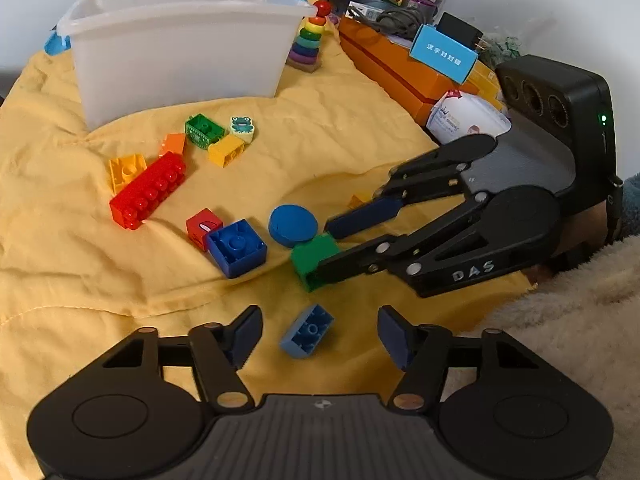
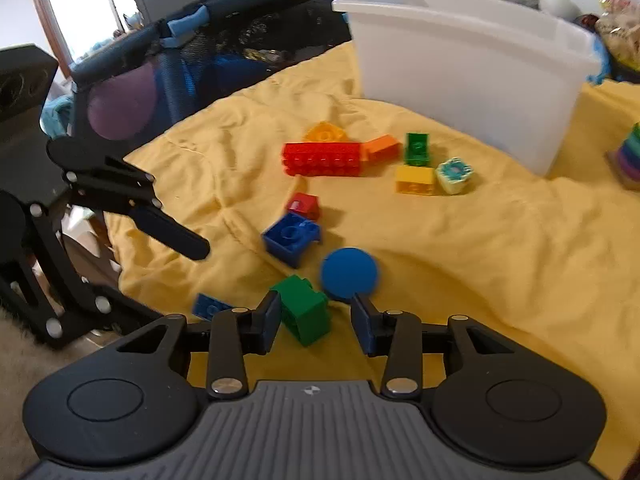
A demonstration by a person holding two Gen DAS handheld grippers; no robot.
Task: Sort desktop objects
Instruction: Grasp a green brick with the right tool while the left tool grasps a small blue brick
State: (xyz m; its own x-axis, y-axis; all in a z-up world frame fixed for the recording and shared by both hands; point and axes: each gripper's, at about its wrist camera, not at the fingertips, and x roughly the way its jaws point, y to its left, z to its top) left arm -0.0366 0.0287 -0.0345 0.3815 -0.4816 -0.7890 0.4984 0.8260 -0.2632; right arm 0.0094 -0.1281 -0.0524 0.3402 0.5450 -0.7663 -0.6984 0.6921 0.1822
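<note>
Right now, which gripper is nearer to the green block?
Right. The right gripper has the green block between its fingers; the left gripper hovers beside it, over the light blue brick.

Soft, even daylight, faint shadows; fisheye bends the edges, and the right wrist view is slightly blurred.

You have bricks scattered on the yellow cloth point(image 1: 360, 128) before the white bin point(image 1: 180, 40): a long red brick point(image 1: 148, 190) toward the cloth's left edge, a blue square brick point(image 1: 236, 246) on its side mid-cloth, a blue disc point(image 1: 293, 225) touching a tilted green brick point(image 1: 312, 258), a light-blue brick point(image 1: 307, 331) near the front edge.
</note>
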